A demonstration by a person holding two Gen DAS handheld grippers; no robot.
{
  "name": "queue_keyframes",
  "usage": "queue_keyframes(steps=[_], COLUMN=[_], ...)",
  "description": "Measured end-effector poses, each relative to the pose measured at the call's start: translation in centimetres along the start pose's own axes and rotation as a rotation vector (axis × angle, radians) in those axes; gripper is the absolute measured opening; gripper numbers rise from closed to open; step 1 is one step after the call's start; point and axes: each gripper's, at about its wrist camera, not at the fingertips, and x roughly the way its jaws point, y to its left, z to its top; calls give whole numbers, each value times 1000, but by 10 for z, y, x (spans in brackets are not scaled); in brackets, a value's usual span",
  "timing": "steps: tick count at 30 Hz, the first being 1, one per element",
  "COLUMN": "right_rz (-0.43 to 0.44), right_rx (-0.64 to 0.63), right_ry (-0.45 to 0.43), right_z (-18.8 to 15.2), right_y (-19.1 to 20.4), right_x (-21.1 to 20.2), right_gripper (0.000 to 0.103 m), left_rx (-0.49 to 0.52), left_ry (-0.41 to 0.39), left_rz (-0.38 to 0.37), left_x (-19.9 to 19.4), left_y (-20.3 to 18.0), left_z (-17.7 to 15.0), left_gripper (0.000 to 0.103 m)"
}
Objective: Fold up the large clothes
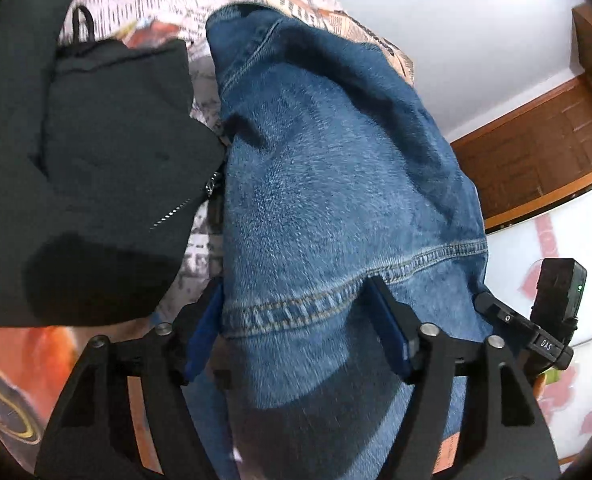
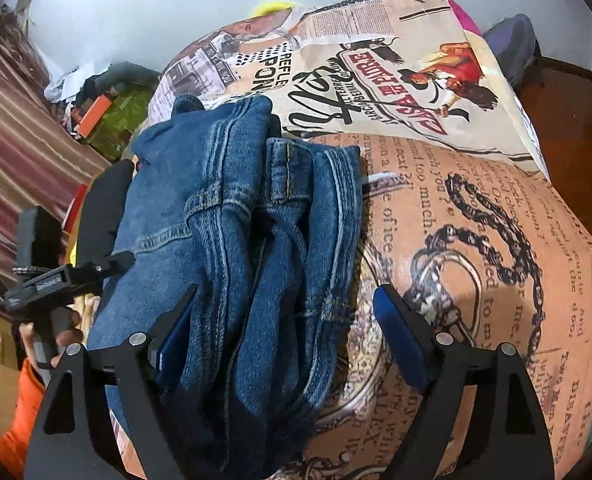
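Observation:
A folded bundle of blue denim lies on a bed covered by a newspaper-print sheet. My left gripper stands open astride the bundle's stitched seam, its blue pads at either side of the cloth without pressing it. In the right wrist view the denim shows its stacked layered edges. My right gripper is open over that end: the left pad lies against the cloth, and the right pad stands apart from it over the sheet. A hand in an orange sleeve holds the left gripper's handle at the far side of the bundle.
A black zipped garment lies on the bed left of the denim, touching it. Beyond the bed are a white wall, a brown wooden door, a striped fabric and floor clutter. A dark bag sits behind the bed's far corner.

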Motion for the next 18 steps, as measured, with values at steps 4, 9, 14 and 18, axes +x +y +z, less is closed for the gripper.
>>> queue_keyframes(steps=[4, 9, 14, 18], right_rz=[-1, 50, 133, 136], right_rx=[-8, 6, 134, 155], right_ry=[26, 78, 92, 107], right_z=[9, 23, 28, 20], right_y=[7, 11, -4, -7], right_x=[6, 24, 26, 19], right_gripper=[82, 85, 77, 47], left_rx=[-76, -83, -75, -59], left_ry=[9, 14, 21, 27], left_rz=[-73, -74, -76, -79], left_x=[9, 15, 8, -3], left_y=[9, 6, 3, -6], left_z=[4, 11, 18, 12], left_gripper=[79, 80, 66, 55])
